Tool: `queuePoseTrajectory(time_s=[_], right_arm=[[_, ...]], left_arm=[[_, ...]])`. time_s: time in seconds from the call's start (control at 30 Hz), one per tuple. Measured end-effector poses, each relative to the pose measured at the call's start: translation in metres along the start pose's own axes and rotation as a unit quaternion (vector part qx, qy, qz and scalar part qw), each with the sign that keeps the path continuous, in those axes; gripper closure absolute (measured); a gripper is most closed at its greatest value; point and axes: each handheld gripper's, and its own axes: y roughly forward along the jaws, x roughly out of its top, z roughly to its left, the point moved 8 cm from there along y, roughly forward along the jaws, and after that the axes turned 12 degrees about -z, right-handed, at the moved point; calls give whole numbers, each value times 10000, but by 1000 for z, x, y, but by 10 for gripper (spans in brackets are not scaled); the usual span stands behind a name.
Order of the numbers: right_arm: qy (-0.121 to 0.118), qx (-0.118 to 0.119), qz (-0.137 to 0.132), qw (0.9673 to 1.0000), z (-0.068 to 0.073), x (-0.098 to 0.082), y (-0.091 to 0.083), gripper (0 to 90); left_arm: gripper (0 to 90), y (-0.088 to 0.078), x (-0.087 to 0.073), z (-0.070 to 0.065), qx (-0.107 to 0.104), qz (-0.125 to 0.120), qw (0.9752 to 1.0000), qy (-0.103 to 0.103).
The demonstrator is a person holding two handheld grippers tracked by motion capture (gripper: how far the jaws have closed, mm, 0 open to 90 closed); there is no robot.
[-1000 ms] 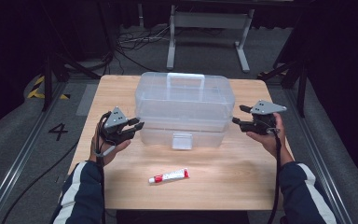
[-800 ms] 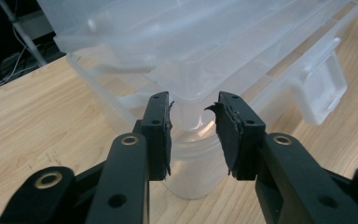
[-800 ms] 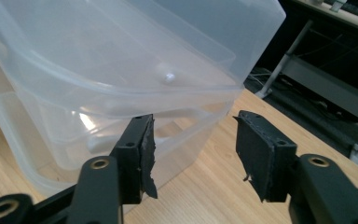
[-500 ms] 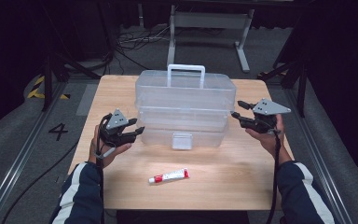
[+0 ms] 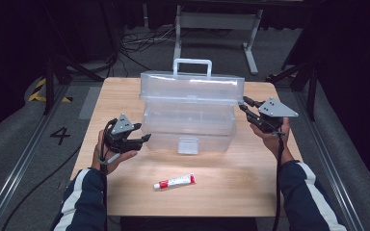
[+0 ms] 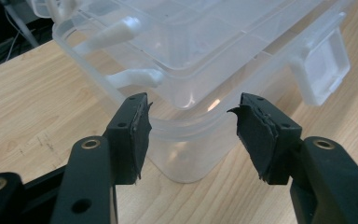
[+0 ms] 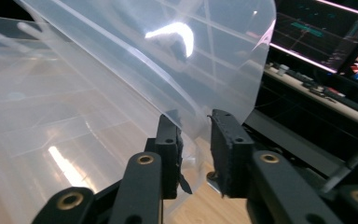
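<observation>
A clear plastic toolbox [image 5: 188, 122] stands mid-table, its lid [image 5: 192, 86] tilted up off the base and its white handle [image 5: 191, 62] at the top. My right gripper [image 5: 244, 103] is at the lid's right end. Its jaws have just been closing, and the lid's corner rim [image 7: 186, 112] sits pinched between them in the right gripper view [image 7: 196, 128]. My left gripper [image 5: 144, 139] is at the base's front left corner. Its jaws have just been opening and stand apart on either side of that corner [image 6: 186, 140] without touching it.
A red-and-white tube [image 5: 175, 181] lies on the wooden table [image 5: 125, 96] in front of the box. The box's front latch [image 5: 188, 144] hangs loose. Beyond the far edge are cables and a metal stand's legs [image 5: 217, 21] on the dark floor.
The lid has swung up from flat to tilted, with its handle now standing above the box. The right gripper has risen slightly with it. The left hand has stayed in place.
</observation>
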Motion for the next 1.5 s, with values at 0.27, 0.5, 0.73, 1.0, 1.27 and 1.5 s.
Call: queuePoseTrajectory(time_s=[0.27, 0.5, 0.73, 1.0, 1.27, 1.5], right_arm=[[-77, -442, -9, 9990, -5, 6, 8, 779], [-170, -663, 53, 9976, -11, 10, 14, 803], [-182, -822, 125, 9964, -17, 17, 21, 816], [-117, -1006, 129, 9948, -23, 22, 29, 829], [-82, -1050, 181, 9943, -26, 24, 32, 831], [-28, -1027, 226, 9945, -26, 27, 34, 831]], left_arm=[[429, 4, -2, -1, -100, -15, 9999, -39], [422, 4, -1, -2, -87, -44, 9999, 31], [435, 1, 3, -5, -103, -137, 9998, 138], [460, -2, 10, -18, -338, -163, 9986, 378], [465, 13, 12, -32, -577, -38, 9965, 596], [458, 31, 13, -41, -776, 130, 9946, 679]])
